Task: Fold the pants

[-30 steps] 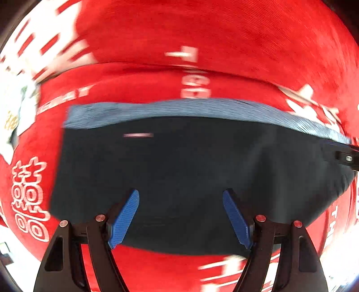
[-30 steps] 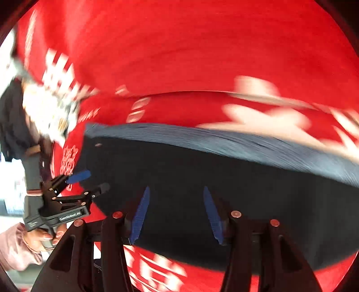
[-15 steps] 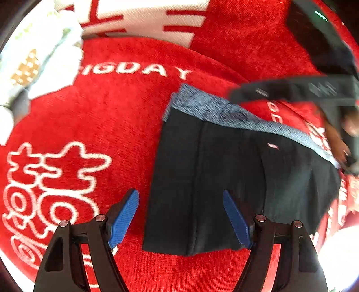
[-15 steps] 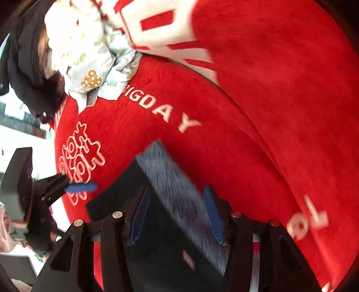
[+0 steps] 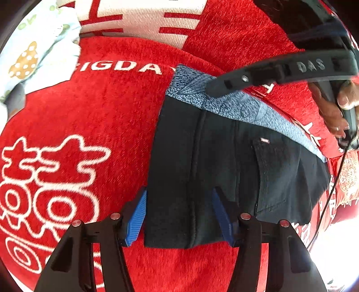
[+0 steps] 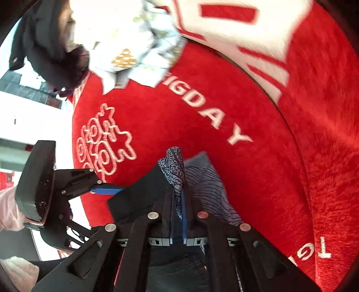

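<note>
Dark folded pants [image 5: 224, 161] with a blue-grey speckled waistband [image 5: 224, 98] lie on a red blanket [image 5: 101, 107]. My left gripper [image 5: 179, 215] is open, its blue pads straddling the near left corner of the pants. My right gripper [image 6: 177, 215] is shut on the speckled waistband [image 6: 175, 166] at the far left corner; it shows in the left wrist view [image 5: 215, 89] pressing on the band. The left gripper shows in the right wrist view [image 6: 105, 191] at the pants' edge.
The red blanket carries white lettering [image 5: 121, 66] and a white knot pattern [image 5: 44, 179]. A pale printed cloth [image 5: 33, 56] lies bunched at the far left, with a dark garment [image 6: 44, 45] beside it. A cushion with white blocks [image 5: 143, 20] stands behind.
My right gripper has shut on the waistband corner. My left gripper has narrowed and come onto the near left corner of the pants.
</note>
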Demonstrator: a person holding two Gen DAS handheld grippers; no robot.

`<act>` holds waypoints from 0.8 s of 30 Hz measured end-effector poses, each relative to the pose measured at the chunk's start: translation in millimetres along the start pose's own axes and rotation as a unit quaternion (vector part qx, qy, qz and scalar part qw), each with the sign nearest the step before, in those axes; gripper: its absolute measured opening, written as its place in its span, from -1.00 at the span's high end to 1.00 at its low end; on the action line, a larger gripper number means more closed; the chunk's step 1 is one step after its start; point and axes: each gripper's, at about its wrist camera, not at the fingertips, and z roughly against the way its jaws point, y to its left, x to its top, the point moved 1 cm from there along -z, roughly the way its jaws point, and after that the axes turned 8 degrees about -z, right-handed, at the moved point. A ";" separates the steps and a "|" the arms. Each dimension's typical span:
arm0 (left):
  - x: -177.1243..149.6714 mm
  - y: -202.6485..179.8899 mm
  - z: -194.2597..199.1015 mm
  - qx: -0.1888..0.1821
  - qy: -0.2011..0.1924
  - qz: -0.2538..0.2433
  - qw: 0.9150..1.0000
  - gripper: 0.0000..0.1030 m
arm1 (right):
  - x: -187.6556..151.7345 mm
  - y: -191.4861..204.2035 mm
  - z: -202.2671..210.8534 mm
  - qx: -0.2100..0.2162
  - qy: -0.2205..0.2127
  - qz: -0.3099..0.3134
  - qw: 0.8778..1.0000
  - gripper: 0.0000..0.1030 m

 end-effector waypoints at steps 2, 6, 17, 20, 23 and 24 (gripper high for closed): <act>-1.8 7.2 8.8 0.014 0.002 0.005 1.000 -0.15 | 6.4 -5.6 -10.8 -0.012 0.004 -0.016 1.000 0.89; -1.1 15.4 24.7 0.039 -0.012 0.025 0.999 -0.15 | 10.2 -31.5 -53.7 -0.072 0.018 -0.059 0.995 0.88; 53.7 -30.9 14.2 0.049 -0.023 0.021 0.998 -0.33 | -57.2 -61.3 24.0 -0.059 -0.086 -0.194 0.975 0.30; 64.7 -62.6 10.4 0.039 -0.022 0.004 0.999 -0.33 | -110.4 -80.8 57.9 -0.045 -0.117 -0.263 0.957 0.30; 68.2 -97.0 2.9 0.038 -0.008 -0.029 0.999 -0.33 | -181.3 -103.7 86.6 -0.029 -0.140 -0.347 0.927 0.23; 71.7 -104.8 -1.2 0.038 -0.003 -0.035 0.999 -0.33 | -208.0 -109.7 92.0 -0.021 -0.146 -0.379 0.914 0.23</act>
